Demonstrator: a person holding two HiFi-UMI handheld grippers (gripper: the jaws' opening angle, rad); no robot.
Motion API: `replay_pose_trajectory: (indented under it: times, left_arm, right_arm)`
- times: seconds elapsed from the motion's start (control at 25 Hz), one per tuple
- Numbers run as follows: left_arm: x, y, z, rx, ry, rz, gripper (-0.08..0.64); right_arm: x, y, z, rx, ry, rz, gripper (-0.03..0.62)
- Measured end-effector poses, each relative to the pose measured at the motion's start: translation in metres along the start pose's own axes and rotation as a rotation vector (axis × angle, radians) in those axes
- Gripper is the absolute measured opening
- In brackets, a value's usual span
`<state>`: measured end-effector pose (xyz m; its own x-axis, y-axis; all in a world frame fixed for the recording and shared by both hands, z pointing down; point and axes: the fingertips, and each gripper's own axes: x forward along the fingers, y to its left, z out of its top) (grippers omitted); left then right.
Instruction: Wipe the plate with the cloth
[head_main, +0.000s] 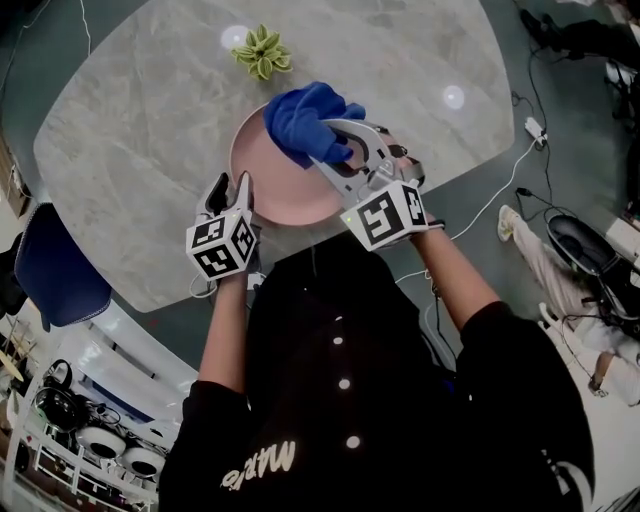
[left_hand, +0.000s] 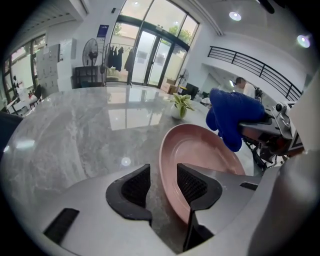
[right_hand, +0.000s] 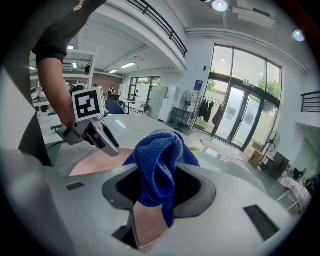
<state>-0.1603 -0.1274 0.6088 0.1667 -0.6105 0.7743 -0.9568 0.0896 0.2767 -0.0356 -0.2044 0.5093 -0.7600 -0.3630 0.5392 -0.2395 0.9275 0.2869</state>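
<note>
The left tongs (left_hand: 162, 174) stand half open astride the near rim of the round pink plate (head_main: 265, 178) on the grey marble worktop (head_main: 150, 120). The right tongs (right_hand: 159, 186) clamp the crumpled blue cloth (head_main: 305, 120) over its far side (wiping seemingly not yet begun).

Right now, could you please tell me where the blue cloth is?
In the head view the blue cloth is clamped in the right gripper, over the pink plate at its far rim, just short of the small plant.
</note>
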Motion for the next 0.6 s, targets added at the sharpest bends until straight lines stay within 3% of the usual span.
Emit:
replay_pose_trajectory:
  times: [0.4, 0.48, 0.6]
  left_arm:
    - [0.006, 0.001, -0.004, -0.079, 0.056, 0.007, 0.112]
    - [0.006, 0.002, -0.006, -0.109, 0.070, 0.026, 0.044]
    - [0.005, 0.004, -0.007, -0.150, 0.072, 0.035, 0.034]
  right_arm:
    - [0.011, 0.008, 0.009, -0.105, 0.022, 0.040, 0.152]
    - [0.012, 0.012, 0.015, -0.119, 0.012, 0.058, 0.152]
    - [0.015, 0.022, 0.023, -0.132, 0.001, 0.097, 0.152]
